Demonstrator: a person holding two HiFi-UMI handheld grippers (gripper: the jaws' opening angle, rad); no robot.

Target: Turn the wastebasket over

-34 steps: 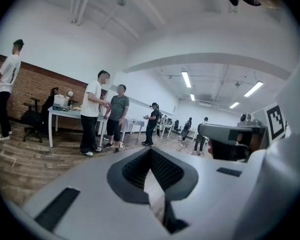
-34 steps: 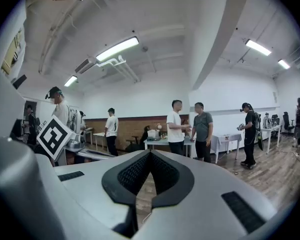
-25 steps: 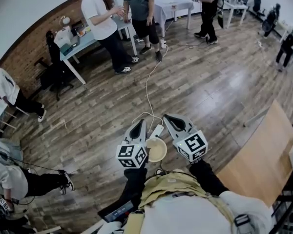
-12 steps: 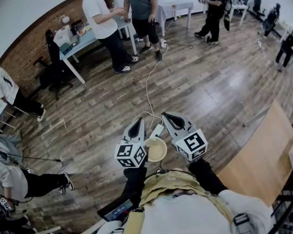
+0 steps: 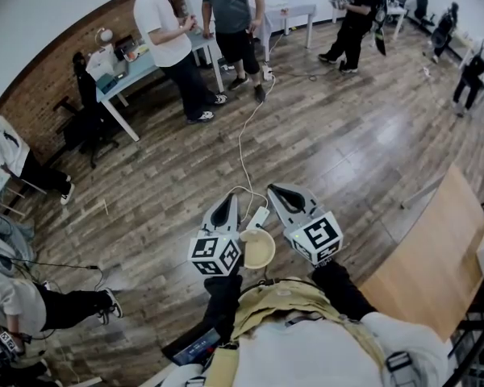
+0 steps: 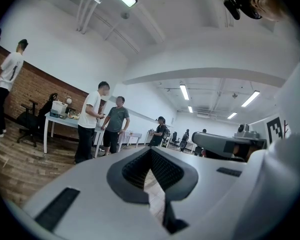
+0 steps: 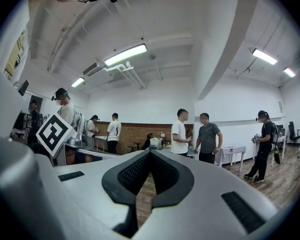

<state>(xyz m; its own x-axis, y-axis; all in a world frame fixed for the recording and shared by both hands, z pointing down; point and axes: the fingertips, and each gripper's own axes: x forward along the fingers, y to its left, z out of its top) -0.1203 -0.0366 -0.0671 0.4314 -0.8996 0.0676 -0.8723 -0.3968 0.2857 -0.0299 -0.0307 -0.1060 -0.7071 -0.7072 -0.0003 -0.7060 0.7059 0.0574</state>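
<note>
Floor (image 5: 347, 151): dark wood planks across the whole room, with a brick wall along the left.
Table (image 5: 436, 256): tan top, at the right edge, beside the person who wears the camera.
People (image 5: 165, 31): two stand together by a white desk at the far end; others are spread further off.
Left gripper (image 5: 227, 210): held level above the floor. Its fingers (image 6: 132, 171) are pressed together with nothing between them.
Right gripper (image 5: 284, 198): just beside the left one and also level. Its fingers (image 7: 165, 174) are closed and hold nothing.
Wastebasket (image 5: 258, 248): round and cream, mouth up, seen from above between the two marker cubes and close to the wearer's body. No fingers grip it.
Power strip (image 5: 260, 216): white, on the floor just past the wastebasket, between the two grippers.
Cable (image 5: 244, 135): white, runs from the strip toward the two people.
</note>
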